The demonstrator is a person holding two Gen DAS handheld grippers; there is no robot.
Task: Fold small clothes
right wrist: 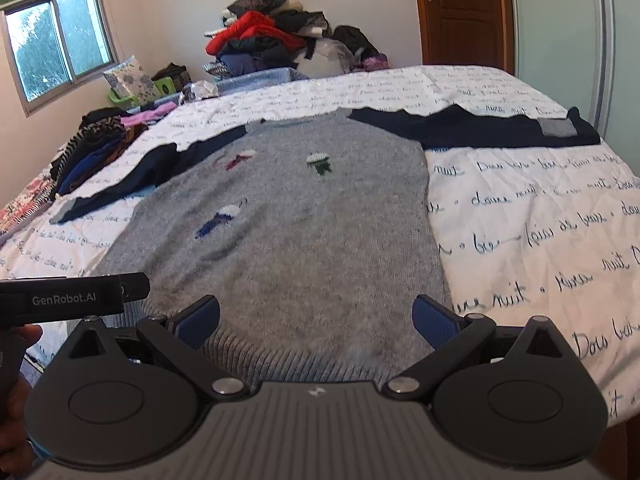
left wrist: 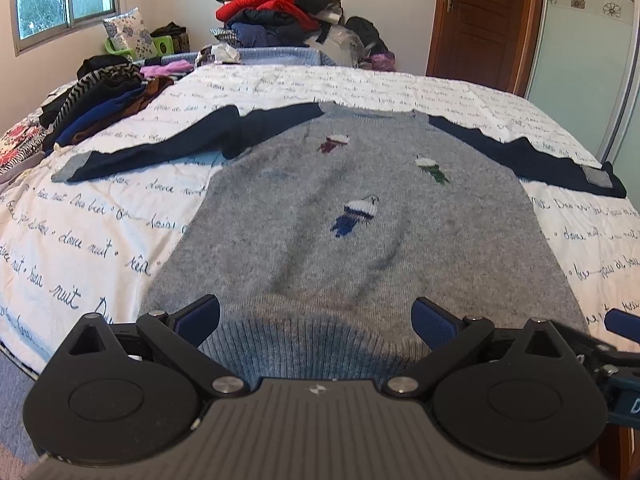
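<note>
A small grey knit sweater with navy sleeves and three small knitted figures lies flat, front up, on the bed, sleeves spread out to both sides. It also shows in the right wrist view. My left gripper is open just above the ribbed hem, left of its middle. My right gripper is open above the hem near its right corner. Neither holds anything. The left gripper's body shows at the left edge of the right wrist view.
The bed has a white quilt with script lettering. A stack of folded dark clothes sits at its left side. A big pile of clothes stands behind the bed. A wooden door and a sliding panel are at the right.
</note>
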